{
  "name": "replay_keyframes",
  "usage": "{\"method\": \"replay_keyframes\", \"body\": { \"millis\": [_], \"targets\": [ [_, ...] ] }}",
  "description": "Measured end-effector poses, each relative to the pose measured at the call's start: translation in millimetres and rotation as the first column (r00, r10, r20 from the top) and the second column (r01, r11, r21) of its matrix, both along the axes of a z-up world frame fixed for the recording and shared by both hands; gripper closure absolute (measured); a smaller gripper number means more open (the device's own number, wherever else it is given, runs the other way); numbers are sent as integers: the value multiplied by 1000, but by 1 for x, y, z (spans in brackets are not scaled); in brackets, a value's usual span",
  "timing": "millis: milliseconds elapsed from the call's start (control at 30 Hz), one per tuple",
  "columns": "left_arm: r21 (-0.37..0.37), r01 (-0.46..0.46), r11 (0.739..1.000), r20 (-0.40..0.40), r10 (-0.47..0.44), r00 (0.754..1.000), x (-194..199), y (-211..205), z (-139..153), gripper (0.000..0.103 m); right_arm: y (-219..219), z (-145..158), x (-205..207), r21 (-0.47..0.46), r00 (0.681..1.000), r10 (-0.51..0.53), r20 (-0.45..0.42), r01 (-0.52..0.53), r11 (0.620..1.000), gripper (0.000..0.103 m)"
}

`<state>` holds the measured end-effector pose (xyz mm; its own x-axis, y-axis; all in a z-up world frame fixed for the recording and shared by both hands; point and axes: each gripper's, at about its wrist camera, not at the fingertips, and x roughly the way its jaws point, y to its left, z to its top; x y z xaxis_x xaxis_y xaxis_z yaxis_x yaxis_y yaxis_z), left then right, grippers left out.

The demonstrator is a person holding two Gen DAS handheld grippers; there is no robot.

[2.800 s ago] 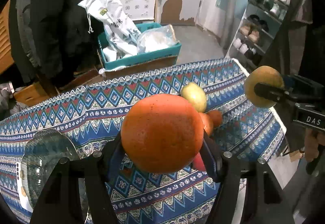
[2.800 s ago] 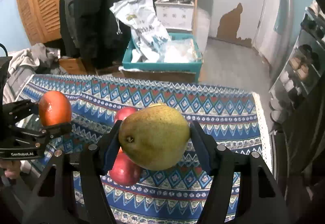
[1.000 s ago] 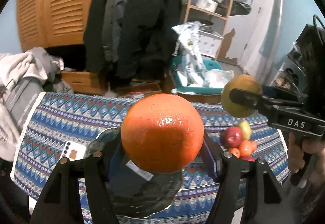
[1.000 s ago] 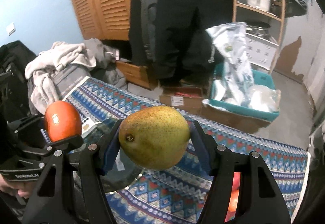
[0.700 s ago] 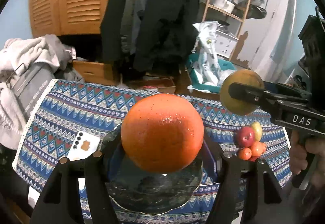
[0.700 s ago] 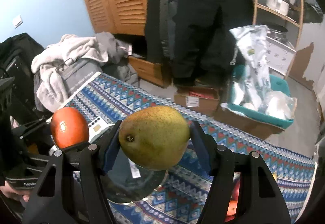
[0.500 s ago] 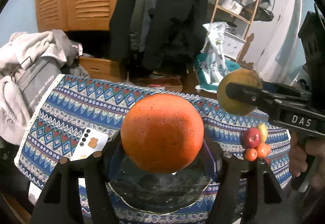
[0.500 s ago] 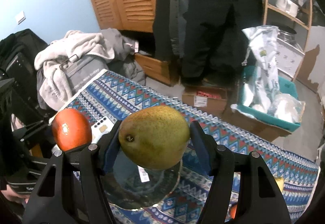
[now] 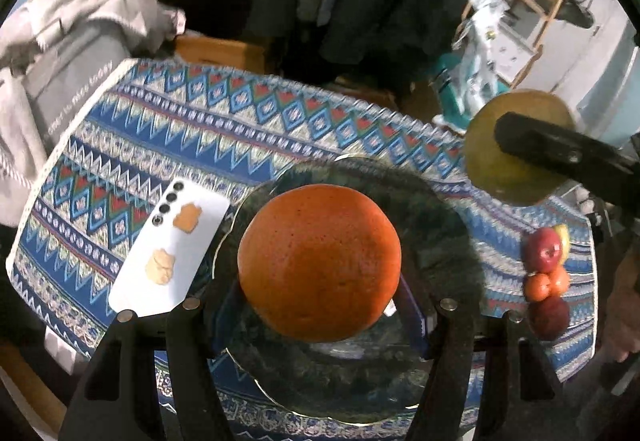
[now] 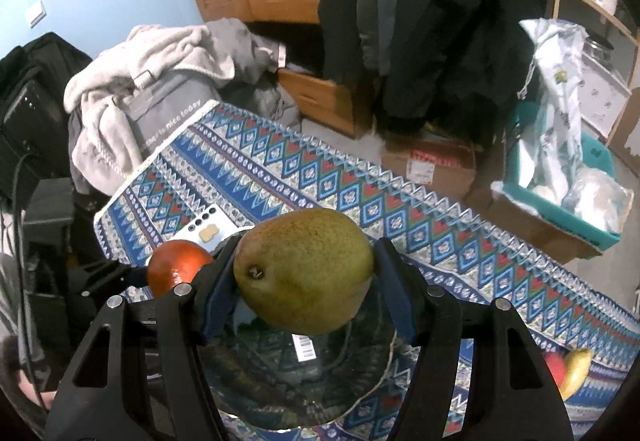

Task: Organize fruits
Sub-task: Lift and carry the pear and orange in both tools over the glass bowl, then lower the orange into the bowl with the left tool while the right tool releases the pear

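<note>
My left gripper (image 9: 320, 281) is shut on a large orange (image 9: 319, 265) and holds it above a clear glass plate (image 9: 444, 209) on the patterned tablecloth. My right gripper (image 10: 304, 273) is shut on a green-brown pear (image 10: 304, 271) above the same plate (image 10: 288, 389). The pear also shows in the left wrist view (image 9: 486, 169), and the orange in the right wrist view (image 10: 176, 271). A pile of loose fruit, with a red apple (image 9: 543, 250), small oranges (image 9: 546, 283) and a yellow fruit (image 10: 576, 369), lies at the table's right end.
A white phone (image 9: 172, 249) lies face down left of the plate. The blue patterned tablecloth (image 9: 224, 145) covers the table. Beyond the far edge are a laundry heap (image 10: 160, 69), hanging dark coats (image 10: 432, 13), a cardboard box (image 10: 428, 165) and a teal crate (image 10: 592, 217).
Both grippers have swung left from the fruit pile and come down over the glass plate, each still holding its fruit. The plate now fills the lower part of both views.
</note>
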<state>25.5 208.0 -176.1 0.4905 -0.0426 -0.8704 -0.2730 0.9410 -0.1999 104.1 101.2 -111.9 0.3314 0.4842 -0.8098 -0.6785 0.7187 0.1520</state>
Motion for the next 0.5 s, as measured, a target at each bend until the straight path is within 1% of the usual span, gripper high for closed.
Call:
{"method": "replay_keyframes", "body": {
  "millis": [200, 400, 500],
  "targets": [
    [-45, -25, 999, -95, 21, 995, 9, 7, -36, 34, 7, -17, 3, -17, 1000, 7, -31, -8, 1000, 38],
    [-41, -39, 998, -140, 33, 990, 11, 8, -50, 34, 8, -37, 4, -45, 998, 1, -66, -4, 999, 38],
    [-53, -51, 997, -166, 42, 985, 11, 10, -58, 34, 9, -49, 5, -58, 996, -2, -90, -3, 998, 38]
  ]
}}
